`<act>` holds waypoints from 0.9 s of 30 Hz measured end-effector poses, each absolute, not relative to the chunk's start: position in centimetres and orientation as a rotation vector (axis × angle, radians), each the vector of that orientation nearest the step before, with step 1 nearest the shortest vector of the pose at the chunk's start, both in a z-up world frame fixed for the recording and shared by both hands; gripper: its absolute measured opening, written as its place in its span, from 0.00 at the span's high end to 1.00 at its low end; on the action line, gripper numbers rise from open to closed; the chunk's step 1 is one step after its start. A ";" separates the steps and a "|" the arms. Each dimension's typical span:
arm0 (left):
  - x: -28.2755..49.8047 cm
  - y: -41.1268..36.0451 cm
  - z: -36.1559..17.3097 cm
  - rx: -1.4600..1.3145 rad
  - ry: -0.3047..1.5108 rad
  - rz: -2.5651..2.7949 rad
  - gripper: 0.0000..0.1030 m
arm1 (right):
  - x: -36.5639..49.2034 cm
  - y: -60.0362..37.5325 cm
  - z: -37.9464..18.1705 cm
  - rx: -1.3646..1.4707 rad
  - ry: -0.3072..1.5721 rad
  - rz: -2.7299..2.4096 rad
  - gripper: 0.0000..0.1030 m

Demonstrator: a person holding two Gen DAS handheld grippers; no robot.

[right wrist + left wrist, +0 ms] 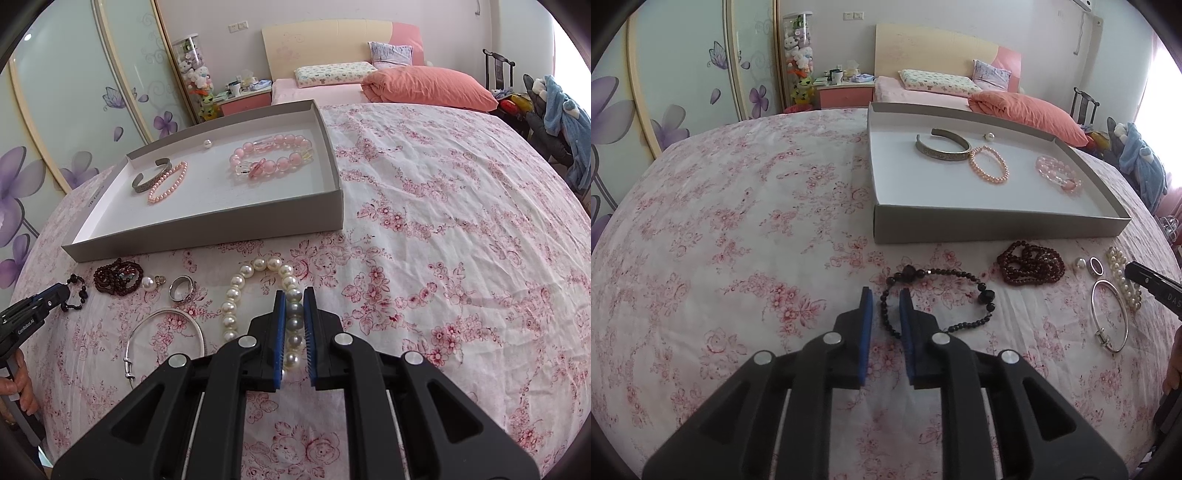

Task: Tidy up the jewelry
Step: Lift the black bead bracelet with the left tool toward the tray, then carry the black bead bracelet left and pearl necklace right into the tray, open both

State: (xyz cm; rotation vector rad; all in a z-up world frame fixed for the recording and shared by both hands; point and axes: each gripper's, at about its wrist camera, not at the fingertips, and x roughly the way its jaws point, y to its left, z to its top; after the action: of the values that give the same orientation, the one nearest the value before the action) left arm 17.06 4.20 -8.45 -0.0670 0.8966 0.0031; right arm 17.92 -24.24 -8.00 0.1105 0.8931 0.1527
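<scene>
You are holding the right gripper (pixel 294 295) over the white pearl bracelet (pixel 236 295), its blue pads clamped together on the strand's near right side; the pearls between them are running in a line straight along the fingers, away from you toward the grey box (pixel 207 225). The rest of that loop is lying flat on the floral bedspread (pixel 443 229), its long axis pointing from the gripper toward the box. You are holding the left gripper (pixel 885 295) at the black bead bracelet (pixel 934 295), the pads slightly apart and straddling the loop's left arc; whether they are pressing on the beads cannot be told. That loop's long axis is running left to right across the left wrist view, parallel to the box's near wall. Between the two are lying a dark red bead strand (pixel 1030 264), a single pearl (pixel 149 283), a ring (pixel 181 288) and a silver bangle (pixel 166 339).
</scene>
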 end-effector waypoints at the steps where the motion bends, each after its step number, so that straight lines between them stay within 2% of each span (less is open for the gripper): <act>1: 17.1 4.1 -8.5 -0.062 0.897 0.001 0.81 | 17.9 -24.2 -8.0 0.110 0.893 0.153 0.89; 6: 17.1 3.9 -8.4 -0.048 0.898 0.007 0.83 | 17.9 -23.8 -7.9 0.076 0.894 0.137 0.89; 9: 17.2 3.2 -8.4 -0.009 0.899 0.006 0.95 | 17.9 -23.5 -7.9 0.050 0.894 0.124 0.90; 16: 16.5 3.8 -8.2 -0.070 0.890 -0.032 0.96 | 16.7 -24.5 -6.1 0.151 0.797 0.176 0.90; 20: 15.5 4.7 -7.1 -0.169 0.834 -0.077 0.96 | 15.1 -24.4 -3.5 0.202 0.677 0.233 0.90; 27: 13.6 3.7 -4.4 -0.229 0.717 -0.135 0.96 | 13.7 -22.9 -1.5 0.214 0.569 0.271 0.90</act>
State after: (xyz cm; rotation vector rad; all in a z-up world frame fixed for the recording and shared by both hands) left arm 13.63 3.69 -4.39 -0.2293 0.7172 -0.1350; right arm 13.67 -22.88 -1.48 0.2136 0.5694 0.2708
